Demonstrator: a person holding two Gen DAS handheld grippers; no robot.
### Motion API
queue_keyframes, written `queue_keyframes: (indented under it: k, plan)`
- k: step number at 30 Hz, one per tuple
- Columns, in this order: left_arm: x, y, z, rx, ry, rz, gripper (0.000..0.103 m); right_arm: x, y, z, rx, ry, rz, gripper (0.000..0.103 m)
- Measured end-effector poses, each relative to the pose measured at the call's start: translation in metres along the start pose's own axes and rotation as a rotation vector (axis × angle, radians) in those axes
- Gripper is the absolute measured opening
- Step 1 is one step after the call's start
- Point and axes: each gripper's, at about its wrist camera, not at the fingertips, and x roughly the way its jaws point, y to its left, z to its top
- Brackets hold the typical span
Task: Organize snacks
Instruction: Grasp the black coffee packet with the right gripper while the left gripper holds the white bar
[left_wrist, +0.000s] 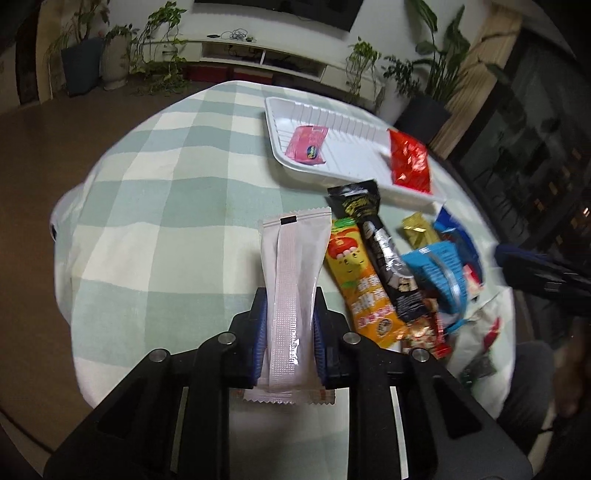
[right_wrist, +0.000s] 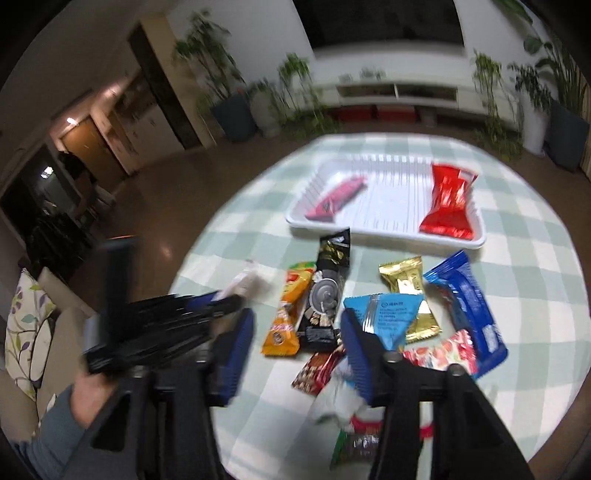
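Two packets already lie in the white ribbed plastic tray (left_wrist: 332, 122): a flat pink one (left_wrist: 307, 144) at its left end and a crinkled red one (left_wrist: 409, 162) at its right, leaving the ribbed floor between them bare. The left tongs (left_wrist: 289, 332) are closed narrow on a long white translucent foil sachet (left_wrist: 293, 273), pinched across its waist, the sealed end sticking out ahead of the blue pads (left_wrist: 259, 332) and clear of the green-checked bench (left_wrist: 166, 206). To place it well, it should be carried level over the tray's near rim, set into the bare middle and released only once it rests flat. The right tongs (right_wrist: 297, 343) stand part open with nothing between them, above the loose pile: an orange packet (right_wrist: 286, 317) and a black one (right_wrist: 327, 291) just ahead, a light-blue triangular pouch (right_wrist: 388, 314) touching the right pad. Blur makes that contact uncertain.
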Motion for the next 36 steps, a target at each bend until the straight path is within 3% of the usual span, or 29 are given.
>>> queue_keyframes:
  k: [4,10,17,23,32,36]
  plan:
    - [-0.009,0.008,-0.004,-0.044,-0.026,-0.056,0.019,0.039,0.002,0.012,0.000,0.087,-0.040,0.038]
    - [-0.013,0.022,-0.009,-0.094,-0.043,-0.110,0.019,0.084,0.005,0.021,-0.052,0.188,-0.181,0.036]
    - [-0.008,0.022,-0.011,-0.094,-0.038,-0.133,0.019,0.115,0.001,0.011,-0.064,0.248,-0.187,0.033]
    - [-0.009,0.021,-0.010,-0.098,-0.041,-0.140,0.019,0.106,-0.006,0.013,-0.021,0.203,-0.127,0.021]
    - [-0.025,0.014,0.008,-0.088,-0.079,-0.163,0.019,0.051,-0.019,0.028,0.105,0.029,0.032,0.020]
    - [-0.031,0.010,0.034,-0.073,-0.102,-0.180,0.019,0.009,-0.052,0.041,0.200,-0.063,0.095,0.020]
